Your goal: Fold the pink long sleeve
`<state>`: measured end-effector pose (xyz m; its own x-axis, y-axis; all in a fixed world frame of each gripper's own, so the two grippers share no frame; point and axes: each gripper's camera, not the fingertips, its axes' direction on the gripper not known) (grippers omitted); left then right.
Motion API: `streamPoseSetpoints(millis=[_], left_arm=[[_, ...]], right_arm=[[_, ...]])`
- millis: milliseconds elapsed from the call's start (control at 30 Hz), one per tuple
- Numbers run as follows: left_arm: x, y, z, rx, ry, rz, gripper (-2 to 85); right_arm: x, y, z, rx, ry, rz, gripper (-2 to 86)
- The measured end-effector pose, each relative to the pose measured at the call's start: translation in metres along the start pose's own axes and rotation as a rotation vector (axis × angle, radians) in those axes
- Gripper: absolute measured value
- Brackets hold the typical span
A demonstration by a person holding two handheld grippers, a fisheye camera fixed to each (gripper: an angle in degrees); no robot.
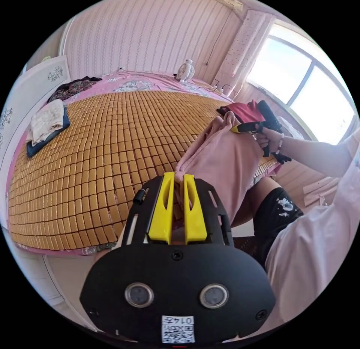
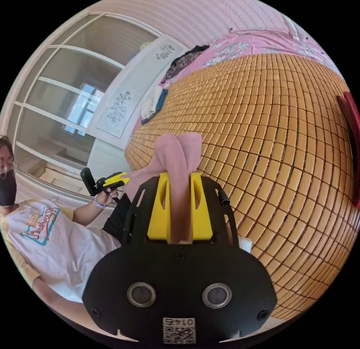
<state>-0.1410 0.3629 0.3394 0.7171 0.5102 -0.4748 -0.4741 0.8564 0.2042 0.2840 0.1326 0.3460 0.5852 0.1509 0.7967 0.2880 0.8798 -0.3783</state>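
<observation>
1. The pink long sleeve (image 1: 225, 157) hangs in the air at the near edge of the bed (image 1: 22, 169), stretched between the two grippers. Its held edge is the long axis, running from the left gripper (image 1: 179, 184) to the right gripper (image 1: 240, 128) in the left gripper view.
2. From that held edge the cloth drops in a loose sheet toward the person's leg (image 1: 277, 210), so the free end points down, off the bed's side rather than across the bamboo mat (image 1: 105, 146).
3. The cloth is a pale, dusty pink, soft and thick-looking, plain, with no print to be seen. It bunches into rounded folds where each gripper takes it.
4. Left gripper: its yellow jaws stand close together with a gathered fold of the pink cloth pinched between them.
5. Right gripper (image 2: 179, 184): in its own view both yellow jaws press on a strip of the pink long sleeve (image 2: 176, 157), and two rounded lobes of cloth stick out past the jaw tips.
6. In the right gripper view the left gripper (image 2: 122, 179) shows small, held in a hand (image 2: 107, 195), with pink cloth running from it.
7. A red garment (image 1: 243, 110) lies on the mat behind the pink cloth; folded pale and dark cloths (image 1: 47, 125) lie well apart near the far side.
</observation>
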Motion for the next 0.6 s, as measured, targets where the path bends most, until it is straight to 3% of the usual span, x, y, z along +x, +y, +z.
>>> streamPoseSetpoints(millis=[267,600], left_arm=[[0.067,-0.033,-0.083,0.144,0.077,0.228,4.5],[0.150,-0.175,-0.044,0.222,0.371,0.480,4.5]], right_arm=[[-0.043,0.117,-0.099,0.378,-0.056,-0.083,8.2],[-0.058,0.121,-0.252,0.459,0.249,-0.187,8.2]])
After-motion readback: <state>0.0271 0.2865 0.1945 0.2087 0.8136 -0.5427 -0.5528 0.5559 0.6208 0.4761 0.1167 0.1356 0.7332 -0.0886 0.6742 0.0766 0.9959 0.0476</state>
